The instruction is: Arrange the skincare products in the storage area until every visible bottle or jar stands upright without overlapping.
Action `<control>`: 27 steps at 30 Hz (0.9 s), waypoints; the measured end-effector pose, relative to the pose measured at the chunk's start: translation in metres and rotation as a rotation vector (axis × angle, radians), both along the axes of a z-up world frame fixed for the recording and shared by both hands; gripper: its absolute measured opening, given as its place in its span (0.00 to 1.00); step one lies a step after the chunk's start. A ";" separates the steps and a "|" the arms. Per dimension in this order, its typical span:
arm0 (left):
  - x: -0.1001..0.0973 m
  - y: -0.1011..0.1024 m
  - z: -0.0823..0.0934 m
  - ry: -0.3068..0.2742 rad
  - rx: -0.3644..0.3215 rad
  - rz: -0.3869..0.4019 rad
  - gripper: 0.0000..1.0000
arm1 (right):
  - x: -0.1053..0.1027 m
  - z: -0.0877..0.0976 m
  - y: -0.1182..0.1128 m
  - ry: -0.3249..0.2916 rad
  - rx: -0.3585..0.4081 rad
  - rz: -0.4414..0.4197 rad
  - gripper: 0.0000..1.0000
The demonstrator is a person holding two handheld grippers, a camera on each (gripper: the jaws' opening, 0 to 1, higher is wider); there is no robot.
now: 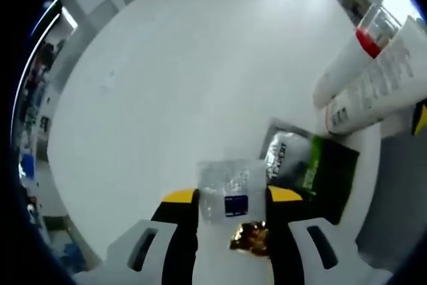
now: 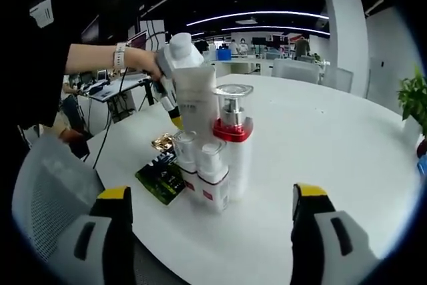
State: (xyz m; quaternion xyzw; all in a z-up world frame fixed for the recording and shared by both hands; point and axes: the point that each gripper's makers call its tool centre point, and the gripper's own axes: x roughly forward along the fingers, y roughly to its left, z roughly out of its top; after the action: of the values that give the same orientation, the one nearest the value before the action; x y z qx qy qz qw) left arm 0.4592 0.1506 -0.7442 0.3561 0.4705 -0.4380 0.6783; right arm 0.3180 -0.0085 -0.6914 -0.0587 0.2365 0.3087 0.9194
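Both views near shared bottles [image 2: 213, 158]

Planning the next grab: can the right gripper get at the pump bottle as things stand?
Probably yes: the right gripper is open and faces the pump bottle across bare table, though two small bottles crowd its near-left side.

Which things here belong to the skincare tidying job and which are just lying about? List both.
Job:
- clear jar, held in the left claw
- red-collared pump bottle
- tall white bottle
- two small white bottles

Lying about:
- dark sachet
- gold wrapper
- potted plant
- chair
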 end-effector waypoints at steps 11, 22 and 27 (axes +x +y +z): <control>-0.017 0.010 0.000 0.004 0.022 -0.045 0.36 | -0.002 -0.003 0.001 0.011 -0.011 0.010 1.00; -0.039 0.020 -0.002 0.000 0.050 -0.106 0.36 | -0.002 -0.004 0.001 0.008 -0.020 0.013 1.00; -0.048 0.029 -0.004 0.004 0.068 -0.120 0.36 | -0.003 -0.005 0.002 0.014 -0.027 0.016 1.00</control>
State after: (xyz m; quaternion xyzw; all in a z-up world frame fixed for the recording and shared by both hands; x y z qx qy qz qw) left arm 0.4107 0.1797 -0.7480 0.4054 0.4643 -0.4625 0.6373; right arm 0.3152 -0.0067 -0.6967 -0.0706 0.2467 0.3131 0.9144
